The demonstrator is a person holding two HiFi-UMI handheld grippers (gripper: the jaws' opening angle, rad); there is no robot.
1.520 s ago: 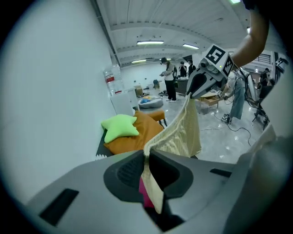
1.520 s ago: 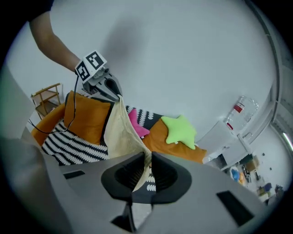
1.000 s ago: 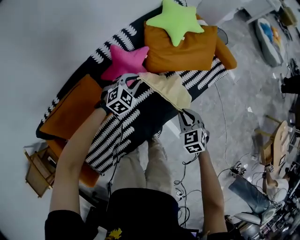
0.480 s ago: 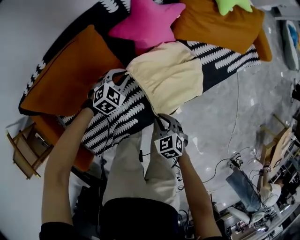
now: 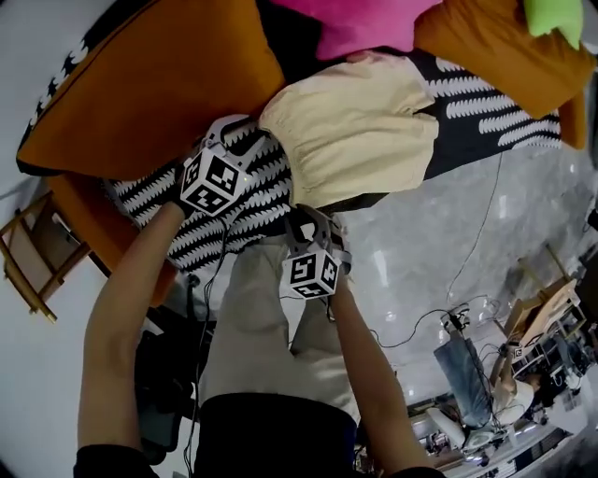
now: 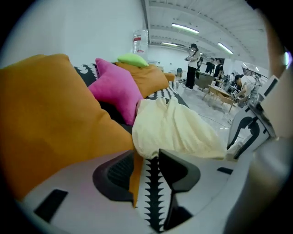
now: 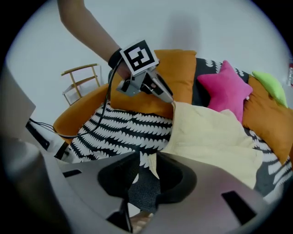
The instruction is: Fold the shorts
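Note:
Cream shorts (image 5: pixel 355 131) lie spread on the black-and-white patterned sofa cover (image 5: pixel 224 224). My left gripper (image 5: pixel 250 135) sits at their left corner. In the left gripper view its jaws (image 6: pixel 146 157) have just been opening; a gap shows between them and the shorts' edge (image 6: pixel 178 130) rests at the tips. My right gripper (image 5: pixel 304 213) is at the near corner by the sofa's front edge. Its jaws (image 7: pixel 146 167) have also just been opening, and a cream corner of the shorts (image 7: pixel 210 137) hangs loose between them. The left gripper (image 7: pixel 170 97) shows there at the far corner.
A big orange cushion (image 5: pixel 159 84) lies just left of the shorts, with a pink star cushion (image 5: pixel 374 19) and another orange cushion (image 5: pixel 505 47) behind them. A wooden chair (image 5: pixel 28 261) stands at the left. Cables (image 5: pixel 439 327) trail over the grey floor. People (image 6: pixel 192 64) stand far off.
Both grippers came down and toward the sofa's front, and the shorts went from hanging bunched between them to lying spread on the cover. Both pairs of jaws have parted.

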